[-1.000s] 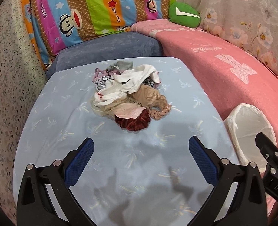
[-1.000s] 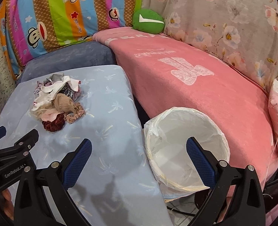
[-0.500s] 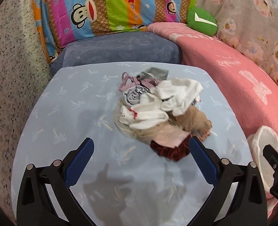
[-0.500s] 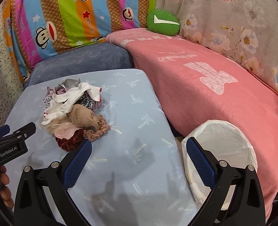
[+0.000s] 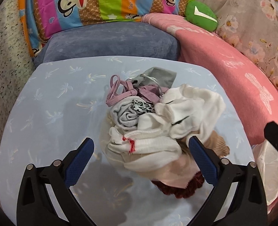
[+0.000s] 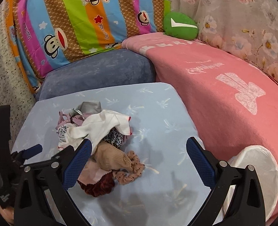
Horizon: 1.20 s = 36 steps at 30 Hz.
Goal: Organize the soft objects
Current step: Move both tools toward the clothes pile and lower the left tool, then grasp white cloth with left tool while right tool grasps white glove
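Note:
A heap of small soft items (image 5: 154,116) lies on the light blue table (image 5: 50,113): white socks (image 5: 184,111), a lilac strappy piece (image 5: 120,92), a grey cloth (image 5: 161,75), a tan sock (image 6: 112,160), a dark red scrunchie (image 6: 99,186) and a spotted peach scrunchie (image 6: 129,173). My left gripper (image 5: 140,160) is open just over the near side of the heap, with white fabric between its blue fingers. My right gripper (image 6: 139,162) is open too, low over the heap's right edge; its left finger (image 6: 76,163) covers part of the pile.
A white-lined basket (image 6: 252,171) stands at the table's right edge, beside the pink blanket (image 6: 223,86) on the sofa. A blue-grey cushion (image 5: 110,41), a striped monkey-print pillow (image 5: 101,1) and a green plush (image 6: 180,26) lie behind the table.
Both grippers have moved forward and down toward the heap, which now looms much larger. The left one shifted from the bare table to right over the white socks. Jaws stayed open.

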Each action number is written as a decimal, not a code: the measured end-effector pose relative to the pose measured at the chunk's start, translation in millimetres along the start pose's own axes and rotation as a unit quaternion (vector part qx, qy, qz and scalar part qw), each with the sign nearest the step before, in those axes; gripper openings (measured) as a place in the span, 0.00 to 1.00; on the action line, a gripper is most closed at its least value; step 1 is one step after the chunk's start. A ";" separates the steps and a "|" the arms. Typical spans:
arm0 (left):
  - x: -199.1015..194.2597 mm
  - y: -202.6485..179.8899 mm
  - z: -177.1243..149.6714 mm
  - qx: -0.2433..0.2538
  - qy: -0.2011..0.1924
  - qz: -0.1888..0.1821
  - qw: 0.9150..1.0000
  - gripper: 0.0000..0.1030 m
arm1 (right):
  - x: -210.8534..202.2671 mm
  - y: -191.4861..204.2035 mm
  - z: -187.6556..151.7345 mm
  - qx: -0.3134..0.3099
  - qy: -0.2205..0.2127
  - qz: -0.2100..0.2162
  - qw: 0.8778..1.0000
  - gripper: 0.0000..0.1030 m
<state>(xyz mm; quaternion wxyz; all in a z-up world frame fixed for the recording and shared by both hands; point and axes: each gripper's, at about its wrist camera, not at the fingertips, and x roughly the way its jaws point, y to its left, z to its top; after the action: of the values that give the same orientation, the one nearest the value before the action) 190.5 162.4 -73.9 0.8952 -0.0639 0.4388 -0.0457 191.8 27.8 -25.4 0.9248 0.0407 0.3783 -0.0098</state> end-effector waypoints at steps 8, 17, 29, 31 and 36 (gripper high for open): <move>15.0 7.5 1.8 0.007 0.013 -0.026 1.000 0.64 | 54.7 17.9 12.6 0.020 0.049 0.051 0.997 0.73; 19.5 3.9 3.0 0.017 0.022 -0.055 0.998 0.23 | 85.1 33.4 6.1 0.027 0.086 0.091 0.992 0.08; -10.3 -4.9 6.4 0.018 0.000 -0.071 0.997 0.05 | 29.2 17.2 13.2 0.028 0.031 0.083 0.996 0.03; -17.0 -9.3 5.2 0.019 -0.004 -0.076 0.997 0.04 | 15.6 11.0 15.1 0.029 0.019 0.080 0.996 0.03; -34.7 -21.7 2.5 0.028 -0.015 -0.082 0.996 0.04 | -15.6 -6.9 16.8 0.033 -0.003 0.064 0.997 0.03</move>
<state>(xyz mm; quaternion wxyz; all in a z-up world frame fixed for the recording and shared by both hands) 170.7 146.0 -42.0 0.8963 -0.0751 0.4172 -0.1302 192.1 19.3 -3.0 0.9227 0.0947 0.3719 0.0366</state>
